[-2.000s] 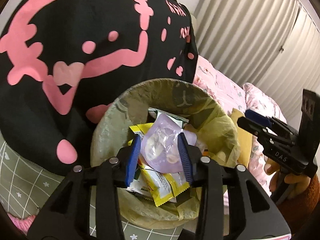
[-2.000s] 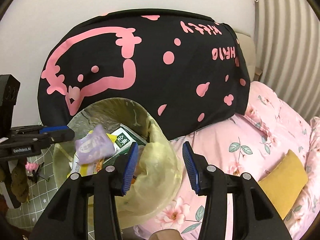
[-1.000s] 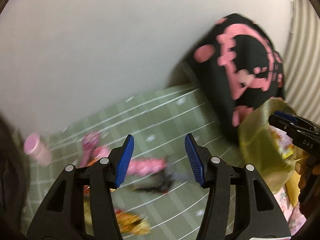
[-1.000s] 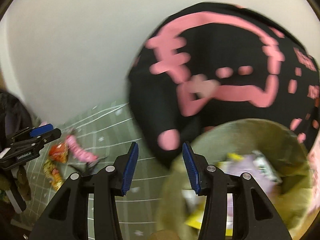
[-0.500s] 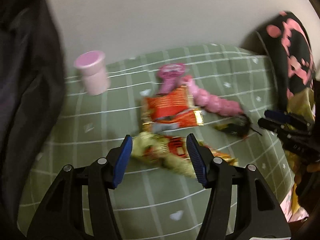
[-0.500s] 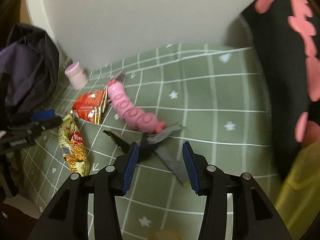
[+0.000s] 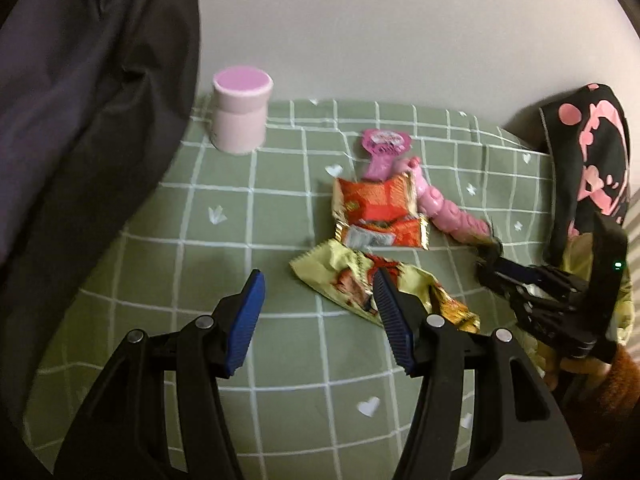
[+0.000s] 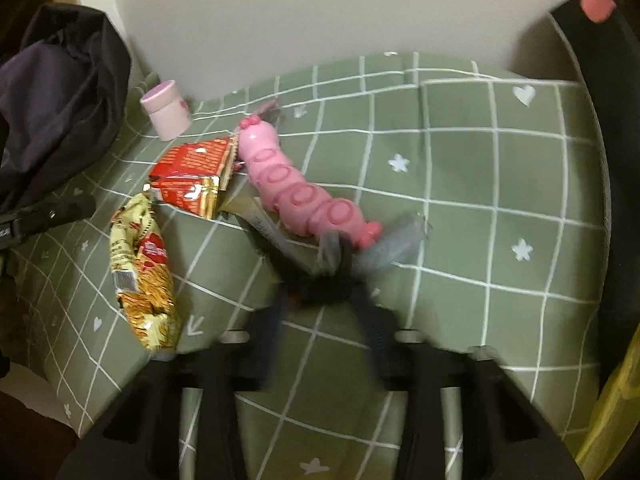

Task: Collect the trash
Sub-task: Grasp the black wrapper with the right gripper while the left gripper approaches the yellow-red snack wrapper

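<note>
Trash lies on a green checked cover (image 7: 200, 248). A yellow snack wrapper (image 7: 360, 284) (image 8: 140, 272) lies just ahead of my open, empty left gripper (image 7: 318, 304), with its right finger over the wrapper. A red wrapper (image 7: 376, 212) (image 8: 192, 176) lies beyond it. My right gripper (image 8: 324, 316) is open, blurred, with its fingers on either side of a dark crumpled wrapper (image 8: 320, 272). The right gripper also shows in the left wrist view (image 7: 496, 268).
A pink caterpillar-shaped toy (image 8: 296, 192) (image 7: 444, 208) lies beside the wrappers. A pink cup (image 7: 240, 116) (image 8: 166, 110) stands by the wall. A dark bag (image 7: 80, 100) is at left, a black-and-pink cushion (image 7: 592, 152) at right. The yellow-green bin liner (image 8: 616, 404) is at far right.
Both grippers swung left away from the bin to the trash on the cover, then moved in closer. The left gripper let go of a purple wrapper into the bin.
</note>
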The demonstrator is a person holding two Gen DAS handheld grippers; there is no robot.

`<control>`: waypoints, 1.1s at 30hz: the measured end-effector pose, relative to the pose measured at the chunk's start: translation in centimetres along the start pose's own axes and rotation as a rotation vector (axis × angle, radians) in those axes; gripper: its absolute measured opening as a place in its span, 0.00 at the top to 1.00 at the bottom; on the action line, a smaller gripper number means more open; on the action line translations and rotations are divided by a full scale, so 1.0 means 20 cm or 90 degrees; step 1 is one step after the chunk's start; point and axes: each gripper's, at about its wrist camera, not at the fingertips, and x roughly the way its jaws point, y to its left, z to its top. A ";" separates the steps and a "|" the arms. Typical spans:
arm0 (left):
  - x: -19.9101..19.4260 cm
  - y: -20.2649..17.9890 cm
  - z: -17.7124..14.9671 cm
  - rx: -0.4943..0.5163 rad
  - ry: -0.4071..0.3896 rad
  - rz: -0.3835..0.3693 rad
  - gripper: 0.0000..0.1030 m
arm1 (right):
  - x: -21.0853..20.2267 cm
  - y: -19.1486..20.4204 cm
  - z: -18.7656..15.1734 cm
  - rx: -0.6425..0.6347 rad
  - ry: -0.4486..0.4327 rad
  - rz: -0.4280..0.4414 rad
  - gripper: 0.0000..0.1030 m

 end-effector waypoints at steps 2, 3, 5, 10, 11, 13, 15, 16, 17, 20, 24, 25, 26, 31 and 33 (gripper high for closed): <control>0.02 -0.03 0.00 -0.006 0.014 -0.020 0.48 | -0.03 -0.03 -0.02 0.013 -0.008 -0.001 0.75; 0.03 -0.04 0.00 -0.007 0.021 -0.026 0.48 | -0.05 -0.04 -0.03 0.018 -0.011 -0.009 0.75; 0.06 -0.07 0.00 -0.010 0.035 -0.036 0.48 | -0.12 -0.09 -0.06 0.039 -0.023 -0.019 0.91; 0.15 -0.14 0.01 -0.012 0.054 -0.019 0.48 | -0.29 -0.19 -0.11 0.090 -0.058 -0.038 0.92; 0.17 -0.15 0.01 -0.014 0.056 -0.005 0.48 | -0.32 -0.21 -0.12 0.093 -0.063 -0.039 0.92; 0.20 -0.17 0.01 -0.015 0.059 0.013 0.48 | -0.36 -0.22 -0.14 0.097 -0.070 -0.040 0.92; 0.23 -0.19 0.01 -0.015 0.063 0.020 0.48 | -0.39 -0.23 -0.16 0.100 -0.073 -0.043 0.92; 0.23 -0.20 0.00 -0.013 0.063 0.025 0.50 | -0.39 -0.24 -0.17 0.101 -0.071 -0.038 0.92; 0.24 -0.21 0.00 -0.008 0.063 0.031 0.52 | -0.40 -0.26 -0.18 0.102 -0.071 -0.033 0.92; 0.25 -0.22 -0.01 0.016 0.065 0.049 0.59 | -0.40 -0.26 -0.20 0.101 -0.076 -0.019 0.92; 0.22 -0.24 -0.03 0.039 0.059 0.057 0.59 | -0.33 -0.23 -0.16 0.063 -0.065 -0.035 0.55; 0.21 -0.24 -0.03 0.044 0.059 0.061 0.59 | -0.30 -0.22 -0.14 0.050 -0.060 -0.032 0.53; 0.20 -0.24 -0.04 0.048 0.058 0.065 0.59 | -0.28 -0.22 -0.13 0.041 -0.058 -0.031 0.53; 0.17 -0.22 -0.06 0.063 0.053 0.075 0.59 | -0.15 -0.22 -0.04 0.005 -0.053 -0.055 0.53; 0.16 -0.19 -0.06 0.057 0.050 0.078 0.59 | -0.10 -0.24 -0.02 0.009 -0.045 -0.054 0.53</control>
